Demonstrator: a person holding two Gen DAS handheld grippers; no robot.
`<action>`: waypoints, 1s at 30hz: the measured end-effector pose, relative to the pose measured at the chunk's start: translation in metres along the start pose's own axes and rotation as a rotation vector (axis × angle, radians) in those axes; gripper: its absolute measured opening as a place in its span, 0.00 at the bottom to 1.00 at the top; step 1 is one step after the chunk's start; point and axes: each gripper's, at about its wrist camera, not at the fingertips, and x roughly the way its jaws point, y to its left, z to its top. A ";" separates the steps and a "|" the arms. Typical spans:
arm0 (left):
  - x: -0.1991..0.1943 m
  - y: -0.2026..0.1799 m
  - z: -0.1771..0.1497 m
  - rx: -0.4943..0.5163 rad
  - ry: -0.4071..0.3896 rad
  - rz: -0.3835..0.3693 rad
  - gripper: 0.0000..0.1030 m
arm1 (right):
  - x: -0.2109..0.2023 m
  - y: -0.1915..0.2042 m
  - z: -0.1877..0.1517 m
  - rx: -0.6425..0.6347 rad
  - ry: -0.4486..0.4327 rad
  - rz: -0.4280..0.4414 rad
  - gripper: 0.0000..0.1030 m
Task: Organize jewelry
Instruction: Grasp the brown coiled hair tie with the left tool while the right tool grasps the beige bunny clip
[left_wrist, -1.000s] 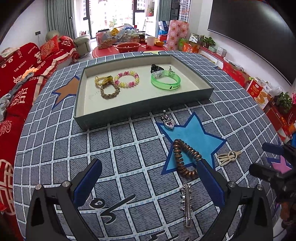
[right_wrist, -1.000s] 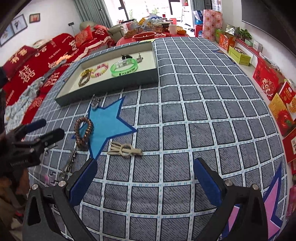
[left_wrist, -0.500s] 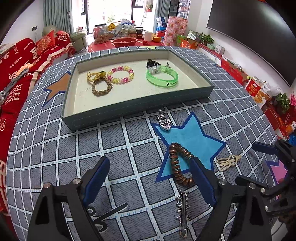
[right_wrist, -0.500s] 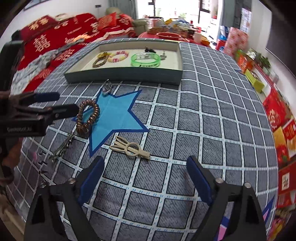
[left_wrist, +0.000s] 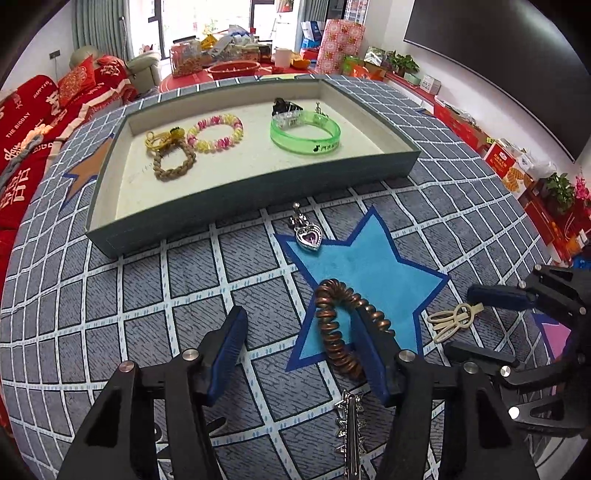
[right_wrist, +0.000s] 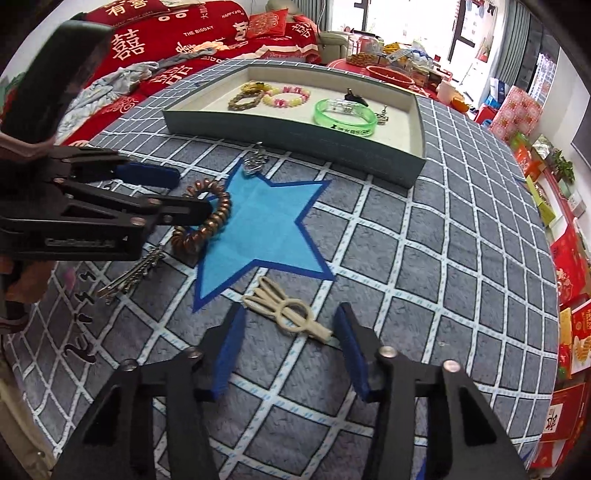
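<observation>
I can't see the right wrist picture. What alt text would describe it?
An open right gripper straddles a cream hair clip on a grey checked cloth. Further left, the left gripper reaches a copper coil bracelet; behind sits a tray of bracelets.

Both black tongs with blue pads hang low and spread wide; left tongs (left_wrist: 299, 332) point forward, tilted down; right tongs (right_wrist: 291, 332) sit just beside them, angled across toward the left pair.
</observation>
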 end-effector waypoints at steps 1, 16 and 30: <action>0.000 -0.001 0.000 0.006 0.000 0.004 0.62 | -0.001 0.002 0.000 -0.002 0.005 0.001 0.44; -0.024 0.004 -0.002 0.008 -0.074 -0.026 0.26 | -0.015 0.001 -0.008 0.172 -0.015 0.011 0.09; -0.029 0.008 -0.002 -0.013 -0.077 0.034 0.27 | -0.012 -0.013 -0.018 0.295 0.008 0.041 0.11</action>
